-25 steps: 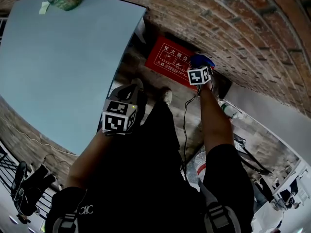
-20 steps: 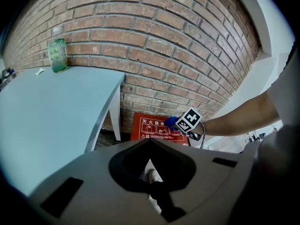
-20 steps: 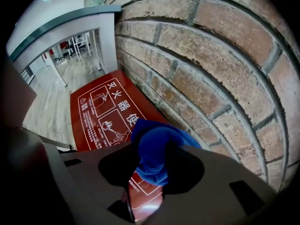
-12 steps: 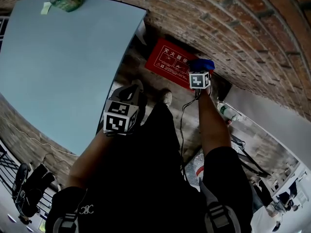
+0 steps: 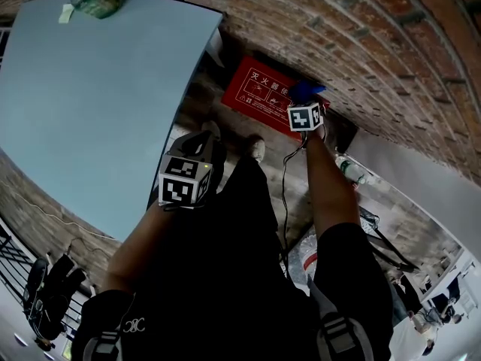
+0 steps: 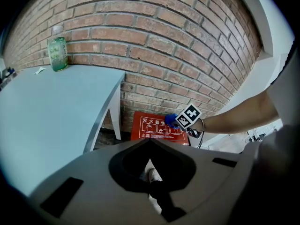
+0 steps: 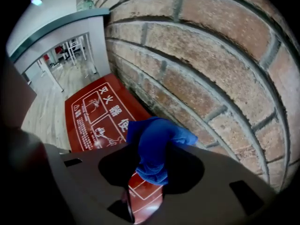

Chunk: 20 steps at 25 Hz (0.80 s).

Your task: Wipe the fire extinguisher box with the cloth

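Blue cloth (image 7: 157,144), one piece, is clamped in the right gripper (image 7: 149,165), over the wall-side edge of the single red fire extinguisher box (image 7: 101,116) by the brick wall (image 7: 211,69). Left gripper (image 6: 150,143), jaws together on nothing, hangs well apart. One green bottle (image 6: 57,53) stands on the table (image 6: 56,107).
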Each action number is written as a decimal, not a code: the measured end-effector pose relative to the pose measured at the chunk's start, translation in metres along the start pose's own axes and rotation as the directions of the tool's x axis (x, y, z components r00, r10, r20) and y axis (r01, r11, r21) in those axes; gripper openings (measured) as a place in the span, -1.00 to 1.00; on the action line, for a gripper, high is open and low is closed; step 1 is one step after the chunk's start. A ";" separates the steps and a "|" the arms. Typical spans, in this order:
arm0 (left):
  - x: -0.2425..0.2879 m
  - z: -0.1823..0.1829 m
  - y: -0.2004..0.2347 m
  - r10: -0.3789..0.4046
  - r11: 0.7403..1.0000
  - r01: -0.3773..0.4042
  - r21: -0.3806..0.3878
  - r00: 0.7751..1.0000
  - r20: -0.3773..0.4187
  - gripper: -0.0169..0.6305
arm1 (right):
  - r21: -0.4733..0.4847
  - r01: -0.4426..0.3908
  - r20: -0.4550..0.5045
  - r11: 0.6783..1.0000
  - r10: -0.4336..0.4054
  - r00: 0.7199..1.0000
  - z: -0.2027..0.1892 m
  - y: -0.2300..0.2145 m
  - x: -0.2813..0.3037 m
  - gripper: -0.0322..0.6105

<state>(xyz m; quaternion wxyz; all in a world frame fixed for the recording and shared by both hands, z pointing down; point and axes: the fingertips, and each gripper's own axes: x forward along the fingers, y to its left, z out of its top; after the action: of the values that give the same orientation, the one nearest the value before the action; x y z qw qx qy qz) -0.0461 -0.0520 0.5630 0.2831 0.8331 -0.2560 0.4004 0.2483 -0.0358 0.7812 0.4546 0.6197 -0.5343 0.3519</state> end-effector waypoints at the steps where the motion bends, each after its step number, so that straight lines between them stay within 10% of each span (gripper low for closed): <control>1: 0.000 0.000 -0.001 -0.002 1.000 0.002 0.001 1.000 0.001 -0.93 | -0.026 -0.019 0.007 0.999 0.019 1.000 0.001 0.011 -0.002 -0.42; 20: -0.014 -0.003 0.035 0.036 0.998 -0.034 -0.060 0.999 0.033 -0.93 | -0.230 -0.192 0.045 0.954 0.208 0.977 0.079 0.153 0.004 -0.42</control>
<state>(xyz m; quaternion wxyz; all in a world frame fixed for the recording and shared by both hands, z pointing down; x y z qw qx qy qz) -0.0780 -0.0719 0.5618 0.2964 0.8264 -0.2869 0.3833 0.0945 -0.1141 0.7869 0.4649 0.5189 -0.6460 0.3120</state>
